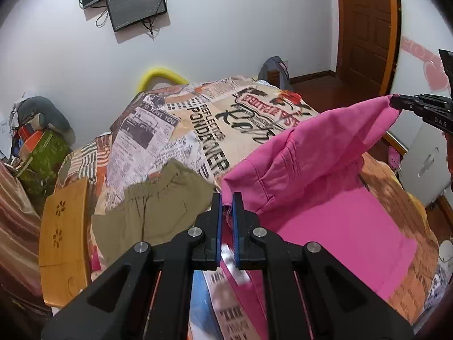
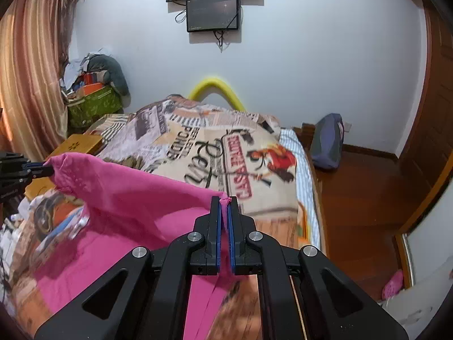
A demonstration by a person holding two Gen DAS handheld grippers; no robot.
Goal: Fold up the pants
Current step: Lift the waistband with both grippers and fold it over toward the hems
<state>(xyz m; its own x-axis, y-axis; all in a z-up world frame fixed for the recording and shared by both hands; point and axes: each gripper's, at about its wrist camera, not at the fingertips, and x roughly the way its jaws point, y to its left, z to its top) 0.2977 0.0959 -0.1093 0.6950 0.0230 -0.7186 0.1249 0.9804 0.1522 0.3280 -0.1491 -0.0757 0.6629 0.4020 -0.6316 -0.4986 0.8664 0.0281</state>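
Pink pants [image 1: 320, 175] hang lifted above the bed, stretched between my two grippers, their lower part draped on the bedspread. My left gripper [image 1: 227, 201] is shut on one corner of the pink fabric. In the left wrist view my right gripper [image 1: 395, 102] pinches the far corner at the upper right. The right wrist view shows my right gripper [image 2: 223, 202] shut on a pink corner of the pants [image 2: 133, 198], with my left gripper [image 2: 48, 170] clamped on the other corner at the left edge.
A newspaper-print bedspread [image 1: 198, 119] covers the bed. Olive-green shorts [image 1: 158, 198] lie on it to the left, beside a wooden lap tray [image 1: 63, 243]. A green bag with clutter [image 2: 90, 104] sits by the curtain. Wooden floor [image 2: 362, 204] and a door are to the right.
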